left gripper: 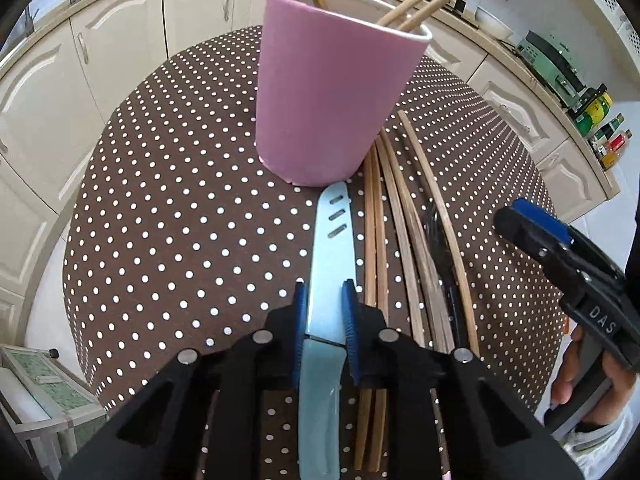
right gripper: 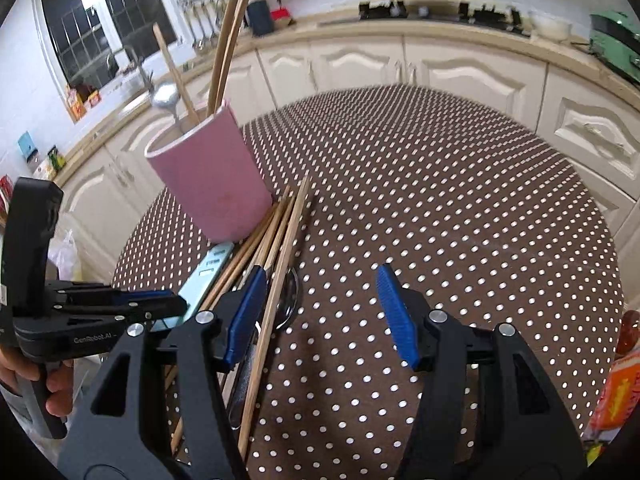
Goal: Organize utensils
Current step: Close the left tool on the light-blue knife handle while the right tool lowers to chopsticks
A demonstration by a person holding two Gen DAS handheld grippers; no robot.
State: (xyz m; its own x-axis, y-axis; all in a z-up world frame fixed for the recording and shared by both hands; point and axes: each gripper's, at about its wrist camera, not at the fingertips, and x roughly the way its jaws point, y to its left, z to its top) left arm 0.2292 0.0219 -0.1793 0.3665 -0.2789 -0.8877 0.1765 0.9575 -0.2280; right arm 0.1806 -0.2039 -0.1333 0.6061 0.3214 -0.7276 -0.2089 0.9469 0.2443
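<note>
A light blue knife lies on the brown dotted tablecloth, its tip by the foot of a pink cup. My left gripper is shut on the blade just above the handle, both blue pads against its edges. The cup holds chopsticks and a metal spoon. Several loose chopsticks and a dark utensil lie to the knife's right. My right gripper hangs open over the cloth with nothing between its pads, its left finger above the loose chopsticks and a spoon.
The round table ends at cream cabinets under a curved counter. Bottles and a green appliance stand on the counter at right. An orange packet lies at the table's right edge. The cloth's right half is bare.
</note>
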